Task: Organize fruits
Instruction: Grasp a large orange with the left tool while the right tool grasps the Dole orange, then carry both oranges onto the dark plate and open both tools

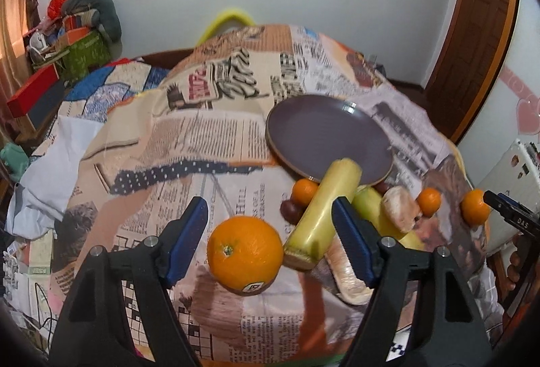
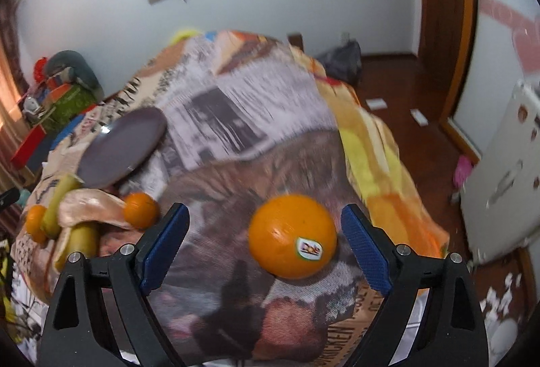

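Observation:
In the left wrist view my left gripper (image 1: 270, 238) is open, its blue pads either side of a large orange (image 1: 245, 254) on the newspaper-print cloth. A yellow-green banana-like fruit (image 1: 324, 208) leans against the right pad, over an empty purple plate (image 1: 324, 137). Small oranges (image 1: 429, 201) (image 1: 475, 206), grapes (image 1: 290, 210) and a pale peel (image 1: 401, 208) lie near. In the right wrist view my right gripper (image 2: 265, 245) is open around a stickered orange (image 2: 293, 235) on the cloth. The plate (image 2: 125, 144) and a small orange (image 2: 141, 210) are at left.
The cloth-covered table (image 1: 202, 137) drops off on all sides. Boxes and bags (image 1: 67, 39) are stacked at far left. A wooden door (image 1: 472, 39) and a white appliance (image 2: 506, 185) stand at right. The right gripper's tip (image 1: 506, 208) shows at the left view's right edge.

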Action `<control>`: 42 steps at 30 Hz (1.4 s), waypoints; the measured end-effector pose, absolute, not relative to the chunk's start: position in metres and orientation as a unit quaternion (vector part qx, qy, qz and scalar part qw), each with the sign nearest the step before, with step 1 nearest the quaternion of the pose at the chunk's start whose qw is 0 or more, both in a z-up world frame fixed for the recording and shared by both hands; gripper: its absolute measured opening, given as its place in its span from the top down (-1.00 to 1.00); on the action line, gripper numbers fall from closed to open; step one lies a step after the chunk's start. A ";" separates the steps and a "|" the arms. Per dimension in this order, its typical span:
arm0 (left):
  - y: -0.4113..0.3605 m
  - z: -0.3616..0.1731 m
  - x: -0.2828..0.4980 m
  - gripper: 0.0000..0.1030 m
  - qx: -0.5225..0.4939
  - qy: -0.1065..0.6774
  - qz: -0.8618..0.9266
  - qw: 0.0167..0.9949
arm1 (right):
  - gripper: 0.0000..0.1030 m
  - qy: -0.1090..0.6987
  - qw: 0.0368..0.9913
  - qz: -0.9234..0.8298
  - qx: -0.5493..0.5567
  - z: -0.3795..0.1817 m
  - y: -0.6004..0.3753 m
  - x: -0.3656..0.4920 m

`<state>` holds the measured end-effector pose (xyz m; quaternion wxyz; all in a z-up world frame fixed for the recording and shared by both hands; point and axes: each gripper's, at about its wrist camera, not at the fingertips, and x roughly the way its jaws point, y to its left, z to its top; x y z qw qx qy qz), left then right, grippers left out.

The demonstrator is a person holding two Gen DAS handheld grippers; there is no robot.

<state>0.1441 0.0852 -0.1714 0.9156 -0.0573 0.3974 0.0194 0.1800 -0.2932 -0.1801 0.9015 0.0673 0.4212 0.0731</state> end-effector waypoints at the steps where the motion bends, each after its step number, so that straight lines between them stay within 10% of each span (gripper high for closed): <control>1: 0.086 -0.175 0.146 -0.47 -0.058 0.403 0.019 0.913 | -0.75 0.428 0.898 0.072 0.072 -0.185 -0.294 0.183; 14: 0.106 -0.218 0.155 -0.47 -0.085 0.448 0.052 0.888 | -0.31 0.465 0.879 0.065 0.085 -0.214 -0.303 0.198; 42: 0.099 -0.168 0.169 -0.19 -0.093 0.383 0.022 0.919 | -0.29 0.377 0.912 0.148 0.071 -0.152 -0.253 0.206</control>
